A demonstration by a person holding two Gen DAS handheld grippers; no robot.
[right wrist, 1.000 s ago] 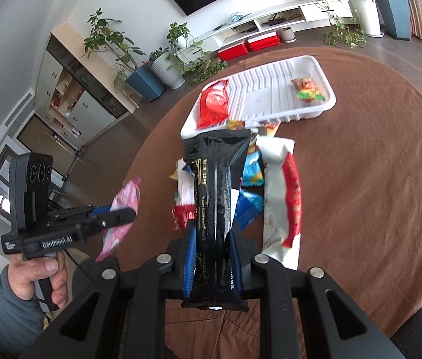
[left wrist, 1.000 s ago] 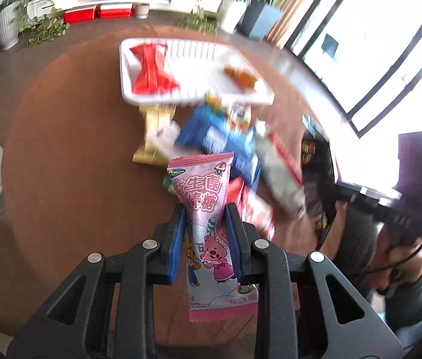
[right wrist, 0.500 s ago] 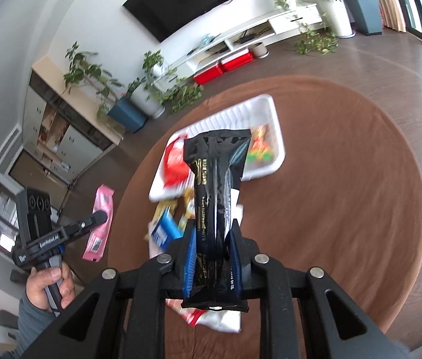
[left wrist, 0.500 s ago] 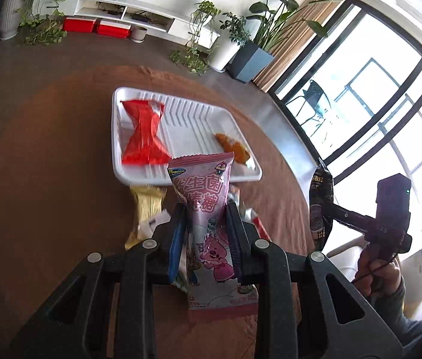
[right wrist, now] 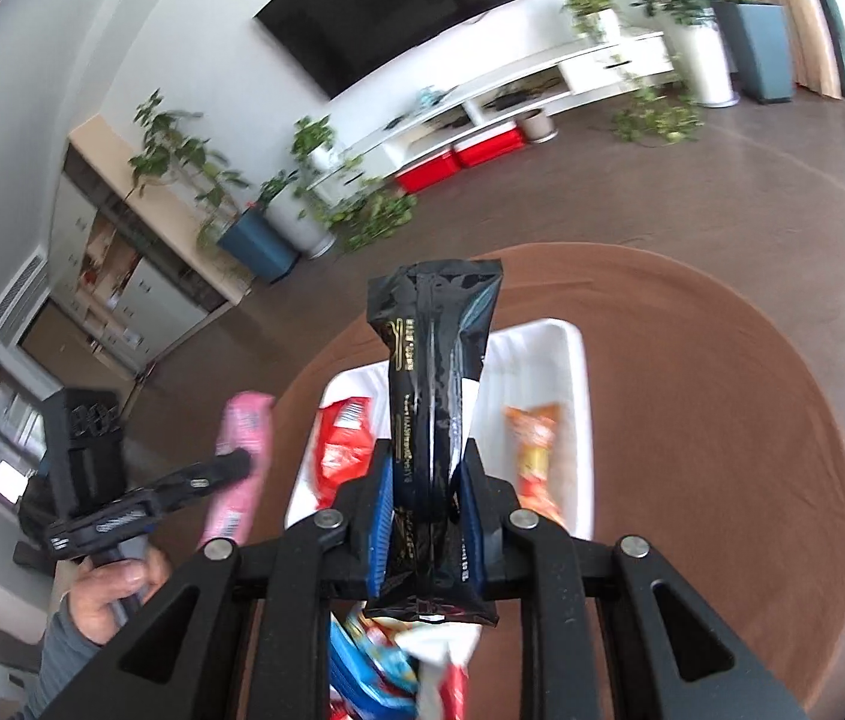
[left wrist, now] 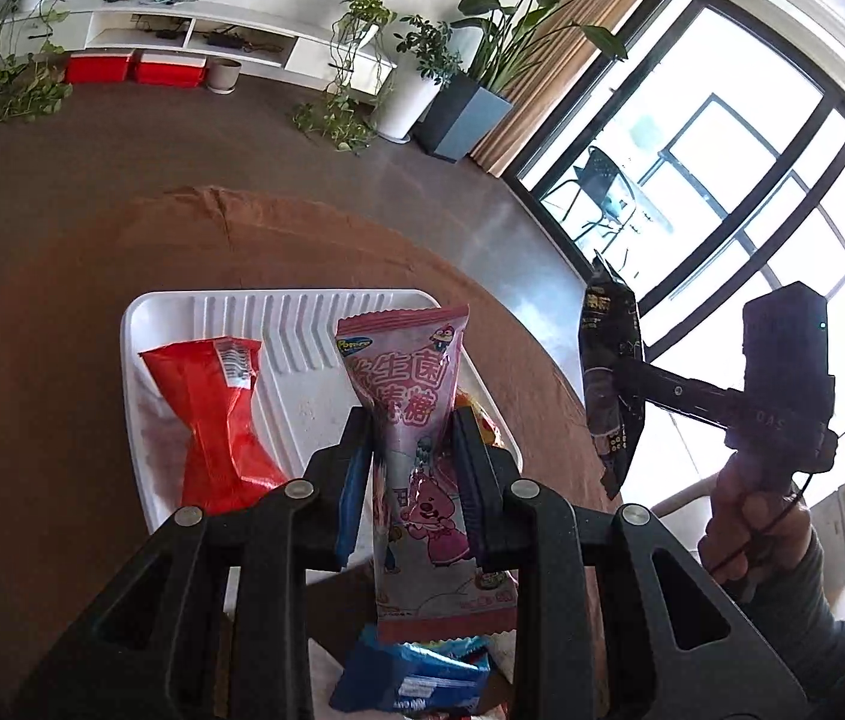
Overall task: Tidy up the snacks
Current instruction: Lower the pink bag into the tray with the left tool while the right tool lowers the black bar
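Note:
My left gripper (left wrist: 411, 420) is shut on a pink candy packet (left wrist: 416, 438) that stands upright between the pads, above the near part of a white ribbed tray (left wrist: 278, 312). A red snack packet (left wrist: 215, 414) lies in the tray's left half. My right gripper (right wrist: 427, 456) is shut on a tall black packet (right wrist: 431, 390), held above the same tray (right wrist: 572, 360). That tray also holds an orange packet (right wrist: 533, 450) on its right side and the red packet (right wrist: 341, 444) on its left. The black packet (left wrist: 611, 378) hangs to the right in the left wrist view.
The tray rests on a round brown table (right wrist: 722, 420). Loose blue, red and white snack packets (left wrist: 416, 678) lie on the table below the grippers. Potted plants (left wrist: 440, 78) and a low white shelf (left wrist: 200, 42) stand on the floor beyond; large windows are on the right.
Both grippers moved forward from over the loose snack pile to above the tray, each keeping its packet. The pile has slipped to the bottom edge of both views.

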